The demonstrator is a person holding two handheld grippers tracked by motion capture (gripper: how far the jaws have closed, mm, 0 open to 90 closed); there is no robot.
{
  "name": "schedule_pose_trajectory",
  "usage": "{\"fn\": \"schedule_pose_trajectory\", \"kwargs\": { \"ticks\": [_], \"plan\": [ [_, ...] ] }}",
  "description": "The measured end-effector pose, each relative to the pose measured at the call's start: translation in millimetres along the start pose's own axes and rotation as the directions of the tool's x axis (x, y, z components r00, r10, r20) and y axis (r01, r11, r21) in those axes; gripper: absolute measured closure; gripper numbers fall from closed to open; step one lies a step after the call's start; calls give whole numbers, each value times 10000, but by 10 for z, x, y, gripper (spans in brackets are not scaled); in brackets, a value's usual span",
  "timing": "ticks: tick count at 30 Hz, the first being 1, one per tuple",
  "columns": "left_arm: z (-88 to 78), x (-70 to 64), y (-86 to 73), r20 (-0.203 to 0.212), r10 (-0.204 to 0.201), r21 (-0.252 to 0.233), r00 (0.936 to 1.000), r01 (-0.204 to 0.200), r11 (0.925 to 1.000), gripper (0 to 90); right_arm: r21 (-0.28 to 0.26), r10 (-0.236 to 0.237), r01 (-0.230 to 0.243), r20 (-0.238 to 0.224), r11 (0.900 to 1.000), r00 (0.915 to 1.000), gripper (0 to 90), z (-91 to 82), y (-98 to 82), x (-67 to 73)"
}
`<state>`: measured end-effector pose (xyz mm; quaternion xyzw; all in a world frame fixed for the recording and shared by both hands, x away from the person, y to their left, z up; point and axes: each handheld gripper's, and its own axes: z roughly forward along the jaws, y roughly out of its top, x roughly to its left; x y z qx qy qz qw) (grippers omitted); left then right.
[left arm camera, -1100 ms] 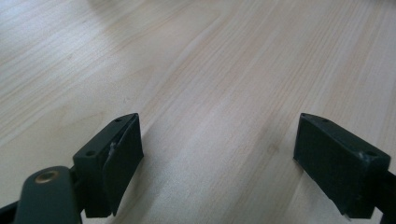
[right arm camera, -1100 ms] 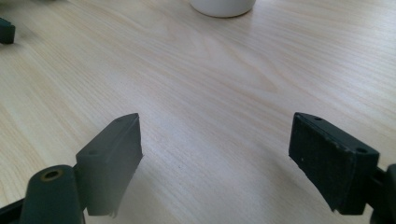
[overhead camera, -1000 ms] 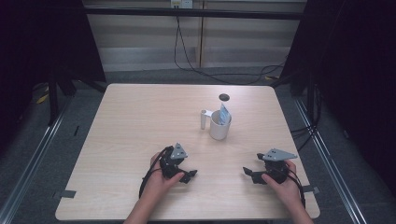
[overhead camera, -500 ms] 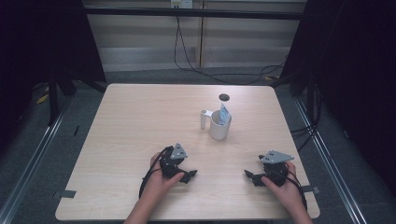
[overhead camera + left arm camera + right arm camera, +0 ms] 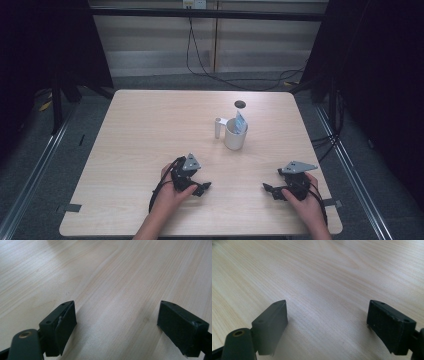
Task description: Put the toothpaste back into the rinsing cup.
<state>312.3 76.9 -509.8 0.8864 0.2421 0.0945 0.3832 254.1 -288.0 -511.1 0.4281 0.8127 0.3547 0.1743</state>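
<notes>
- Both claws rest low on the pale wooden table [image 5: 150,130]: the left gripper [image 5: 200,188] at about 7 o'clock, the right gripper [image 5: 270,190] at about 5 o'clock, well apart, each held in a hand.
- Each gripper's own view shows its black jaws spread wide over bare wood, nothing between them.
- Right of centre stands a white round cup [image 5: 234,139] holding a blue-and-white packet [image 5: 240,123].
- Touching or just beside the cup at 10 o'clock is a small white upright cylinder [image 5: 218,127].
- A small dark disc [image 5: 240,104] lies at the cup's 12 o'clock.

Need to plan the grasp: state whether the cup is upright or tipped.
Upright: the cup stands on its base on the table, mouth upward.
</notes>
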Motion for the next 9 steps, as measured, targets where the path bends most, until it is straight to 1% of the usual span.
{"fn": "schedule_pose_trajectory", "kwargs": {
  "ticks": [9],
  "plan": [
    [0,-1,0,0,-1,-1,10000,1,10000,152,-7,-4,4,12,10000,10000,166,-1,-2,2]
  ]
}}
